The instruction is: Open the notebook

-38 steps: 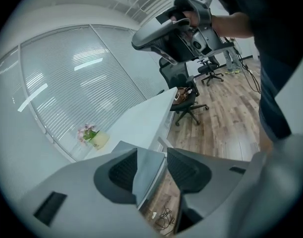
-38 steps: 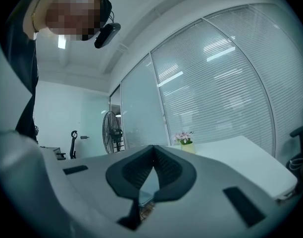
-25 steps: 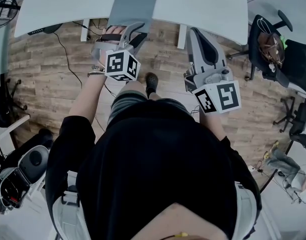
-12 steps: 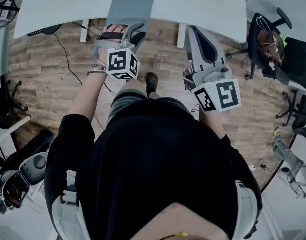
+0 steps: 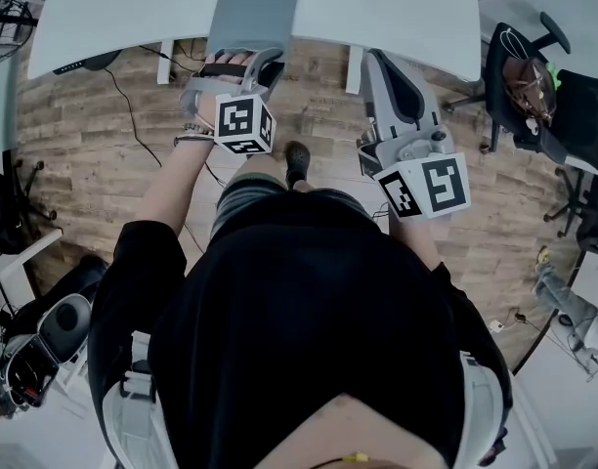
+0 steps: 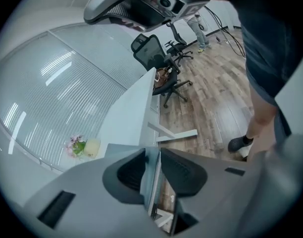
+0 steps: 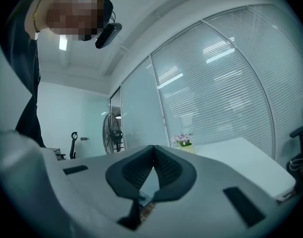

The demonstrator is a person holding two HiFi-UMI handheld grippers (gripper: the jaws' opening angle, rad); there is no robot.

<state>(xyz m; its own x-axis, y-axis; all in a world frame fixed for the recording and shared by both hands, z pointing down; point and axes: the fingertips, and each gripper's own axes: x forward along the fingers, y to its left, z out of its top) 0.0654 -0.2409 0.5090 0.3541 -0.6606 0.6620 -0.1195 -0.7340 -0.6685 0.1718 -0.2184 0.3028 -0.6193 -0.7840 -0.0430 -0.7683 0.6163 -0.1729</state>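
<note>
The notebook lies lengthwise from the counter's near edge, its near end between the jaws of the closing left tool; the right tool is pressed together.

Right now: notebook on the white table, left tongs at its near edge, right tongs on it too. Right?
Wrong on the right tongs: they are off the notebook, to its right by the table edge, shut and empty; the head view shows it. The left tongs, closing, do have its near edge between them.
</note>
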